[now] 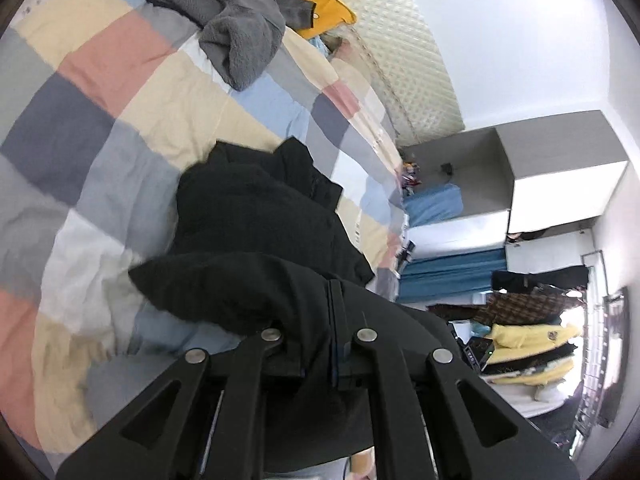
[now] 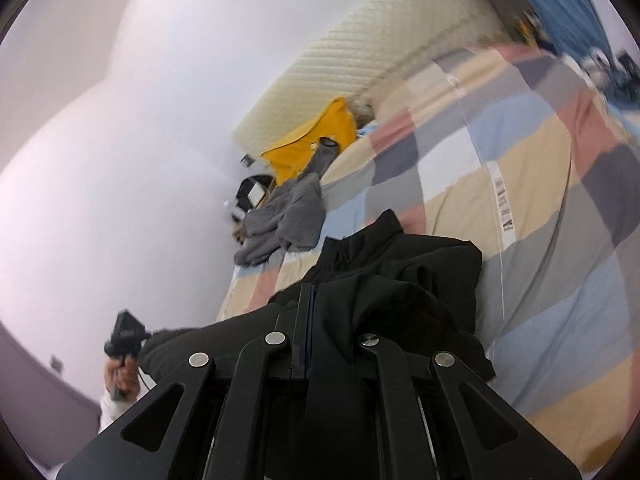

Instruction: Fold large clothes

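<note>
Your left gripper [image 1: 334, 300] and right gripper [image 2: 308, 308] each clamp the black jacket [image 1: 256, 208] at frame centre, above the checked quilt [image 1: 120, 128].

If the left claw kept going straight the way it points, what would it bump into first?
Probably the black jacket it is already shut on, bunched just ahead of the left claw. Beyond that lies the checked quilt. Depth is hard to judge here.
</note>
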Available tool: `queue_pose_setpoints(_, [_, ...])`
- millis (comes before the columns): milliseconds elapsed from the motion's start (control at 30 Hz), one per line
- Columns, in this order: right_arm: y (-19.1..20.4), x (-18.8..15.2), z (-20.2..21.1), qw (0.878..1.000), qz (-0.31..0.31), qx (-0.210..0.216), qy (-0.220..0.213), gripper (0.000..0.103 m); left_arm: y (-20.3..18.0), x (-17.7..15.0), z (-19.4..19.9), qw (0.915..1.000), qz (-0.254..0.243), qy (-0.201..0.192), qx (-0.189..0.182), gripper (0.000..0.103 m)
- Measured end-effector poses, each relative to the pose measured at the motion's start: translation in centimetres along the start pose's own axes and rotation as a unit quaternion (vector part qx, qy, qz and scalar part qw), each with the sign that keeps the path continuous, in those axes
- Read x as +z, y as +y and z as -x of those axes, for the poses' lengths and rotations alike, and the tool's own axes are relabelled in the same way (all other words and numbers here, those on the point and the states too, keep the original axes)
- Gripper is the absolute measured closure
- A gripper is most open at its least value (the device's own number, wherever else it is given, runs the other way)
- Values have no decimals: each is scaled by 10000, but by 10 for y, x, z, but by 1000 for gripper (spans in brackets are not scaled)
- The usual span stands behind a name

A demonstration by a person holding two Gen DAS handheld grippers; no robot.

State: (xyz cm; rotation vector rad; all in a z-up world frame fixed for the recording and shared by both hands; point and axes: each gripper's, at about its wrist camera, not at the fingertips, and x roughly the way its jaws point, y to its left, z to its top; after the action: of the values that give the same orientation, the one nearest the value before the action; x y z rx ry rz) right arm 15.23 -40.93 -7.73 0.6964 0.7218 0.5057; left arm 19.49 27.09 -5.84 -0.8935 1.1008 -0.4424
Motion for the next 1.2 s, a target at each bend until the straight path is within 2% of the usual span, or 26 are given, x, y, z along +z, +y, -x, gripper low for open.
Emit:
queue_pose_setpoints(100, [-26, 17, -26, 9990, -447, 10, -64, 98, -5, 17, -15, 9998, 46, -59, 173, 96])
queue_pose_setpoints(200, [-47, 27, -44, 9963, -847, 76, -104, 98, -7, 37, -34, 9984, 14, -82, 554, 96])
queue_pose_setpoints(433, [-74, 53, -90, 9916, -1279, -189, -42, 98, -11, 70, -65, 9925, -41, -53, 1224, 95])
queue_pose_setpoints(567, [-84, 64, -109, 9884, -1506, -176, -102, 98, -4, 87, -78, 9900, 173, -141, 1391, 95])
queue_pose_setpoints(667, [-86, 70, -117, 9891, -1454, -171, -144, 98, -1, 100, -89, 9884, 331, -175, 1472, 95])
queue_pose_setpoints(833, [-103, 81, -139, 9872, -1557, -342, -81, 98, -2, 115, -109, 9854, 294, -229, 1659, 92])
queue_pose_setpoints(933, [-110, 85, -162, 9865, -1502, -646, 62, 98, 4, 121, -129, 9795, 255, -222, 1987, 92])
queue_pose_setpoints(1000, [-116, 85, -176, 9858, -1476, -780, 154, 98, 13, 127, -140, 9782, 312, -203, 2045, 92])
queue_pose_setpoints(1200, [-147, 81, -209, 9820, -1681, -768, 389, 98, 33, 136, -175, 9748, 382, -128, 2196, 92])
